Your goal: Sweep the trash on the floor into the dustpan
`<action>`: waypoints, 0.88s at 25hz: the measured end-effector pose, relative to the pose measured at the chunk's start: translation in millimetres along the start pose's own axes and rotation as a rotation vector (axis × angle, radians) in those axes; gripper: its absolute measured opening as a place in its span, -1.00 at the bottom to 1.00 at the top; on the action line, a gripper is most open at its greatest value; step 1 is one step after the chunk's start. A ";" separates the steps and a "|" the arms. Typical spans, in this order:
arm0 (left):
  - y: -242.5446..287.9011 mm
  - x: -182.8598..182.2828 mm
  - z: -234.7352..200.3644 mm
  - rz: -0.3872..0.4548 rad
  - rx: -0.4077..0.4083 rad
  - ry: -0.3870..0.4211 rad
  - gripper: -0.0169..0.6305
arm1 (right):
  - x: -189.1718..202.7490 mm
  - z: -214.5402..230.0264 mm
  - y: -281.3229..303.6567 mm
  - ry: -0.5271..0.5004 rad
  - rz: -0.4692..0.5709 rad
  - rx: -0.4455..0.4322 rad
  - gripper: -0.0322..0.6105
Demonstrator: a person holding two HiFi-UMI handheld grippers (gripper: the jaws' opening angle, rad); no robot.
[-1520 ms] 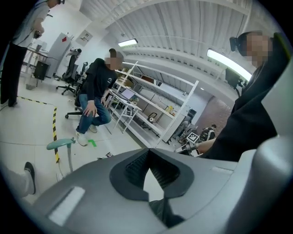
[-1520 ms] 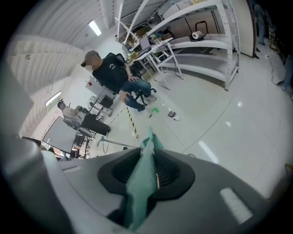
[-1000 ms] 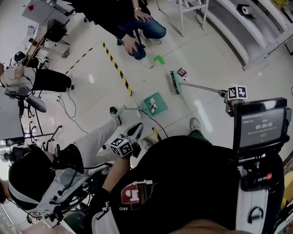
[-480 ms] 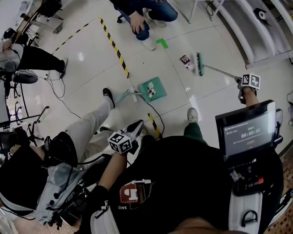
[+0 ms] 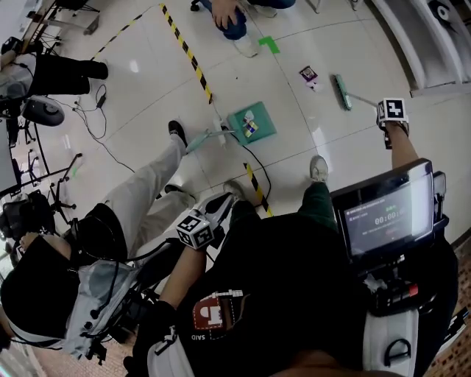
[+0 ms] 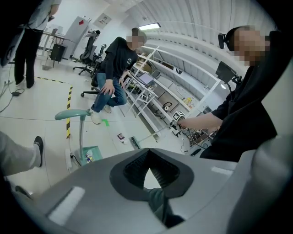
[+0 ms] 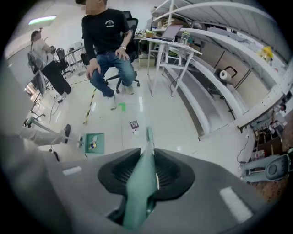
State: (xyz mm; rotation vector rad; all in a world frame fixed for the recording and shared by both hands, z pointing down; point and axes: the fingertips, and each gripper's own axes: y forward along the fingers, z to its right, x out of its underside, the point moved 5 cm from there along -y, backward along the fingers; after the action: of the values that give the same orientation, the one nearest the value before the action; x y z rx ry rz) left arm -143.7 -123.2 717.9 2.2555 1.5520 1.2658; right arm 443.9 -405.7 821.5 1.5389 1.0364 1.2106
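A green dustpan (image 5: 262, 129) lies on the white floor with a few bits of trash in it, its long handle (image 5: 200, 141) standing free. A small printed packet (image 5: 308, 74) lies on the floor to its right. My right gripper (image 5: 388, 124) is shut on the broom's teal handle (image 7: 143, 178). The broom head (image 5: 340, 91) rests just right of the packet, on the side away from the dustpan. In the right gripper view the broom head (image 7: 149, 133) sits beside the packet (image 7: 133, 124), and the dustpan (image 7: 99, 147) is further left. My left gripper (image 5: 215, 211) hangs by my leg, shut, apart from the dustpan.
A seated person (image 5: 228, 16) and a green tape mark (image 5: 269, 44) are beyond the dustpan. Yellow-black tape (image 5: 188, 51) and a cable (image 5: 254, 166) cross the floor. Another person's leg and shoe (image 5: 176, 132) are left of the dustpan. White shelving (image 5: 427, 37) runs along the right.
The broom head has swung from the dustpan side of the packet over to its far right side, with my right gripper still on the handle. The left gripper has stayed by my leg.
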 end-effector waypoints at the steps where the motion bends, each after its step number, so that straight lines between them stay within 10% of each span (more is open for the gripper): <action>1: -1.4 1.0 -1.7 -0.001 -0.003 -0.002 -0.95 | 0.2 -11.1 6.9 -0.020 -0.009 0.001 -0.63; 22: -37.9 9.2 -13.9 0.097 -0.054 -0.078 -0.95 | 23.7 -164.6 8.3 -0.077 -0.071 -0.172 -0.63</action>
State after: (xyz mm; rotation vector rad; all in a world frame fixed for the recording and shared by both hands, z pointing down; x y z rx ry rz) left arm -179.2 -102.7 712.1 2.3413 1.3813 1.2123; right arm 287.1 -361.1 855.3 1.3931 0.9057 1.1516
